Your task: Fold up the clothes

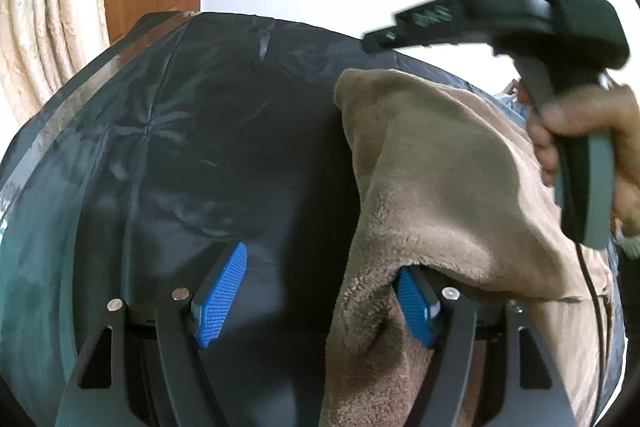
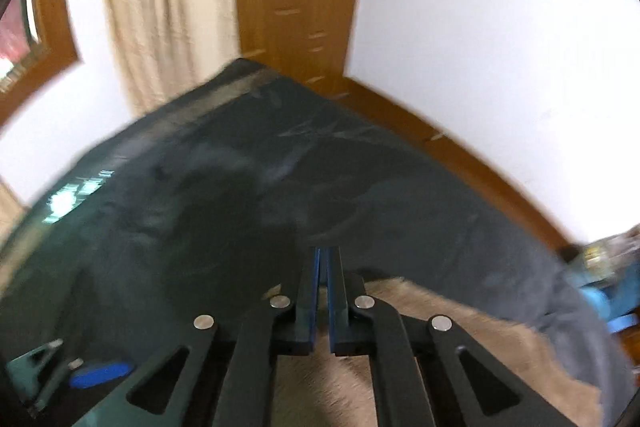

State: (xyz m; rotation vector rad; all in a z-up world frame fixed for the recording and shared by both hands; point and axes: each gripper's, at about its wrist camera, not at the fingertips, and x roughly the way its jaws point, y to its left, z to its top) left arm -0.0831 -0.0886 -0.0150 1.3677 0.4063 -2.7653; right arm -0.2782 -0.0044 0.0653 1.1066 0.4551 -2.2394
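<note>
A dark table cover [image 1: 224, 131] is shown. The left tongs [image 1: 320, 297] gape wide around a tan fleece [image 1: 440, 179] at 3 o'clock; the right tongs [image 2: 324, 267] are pinched empty, so fleece may be missed.

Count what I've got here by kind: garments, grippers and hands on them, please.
Garments: 1, the tan fleece garment, lying on the dark cover and draped over one finger of the left gripper.
Grippers: 2, the left gripper and the right gripper.
Hands in view: 1, the right hand on its gripper's handle.
Total: 4.
</note>
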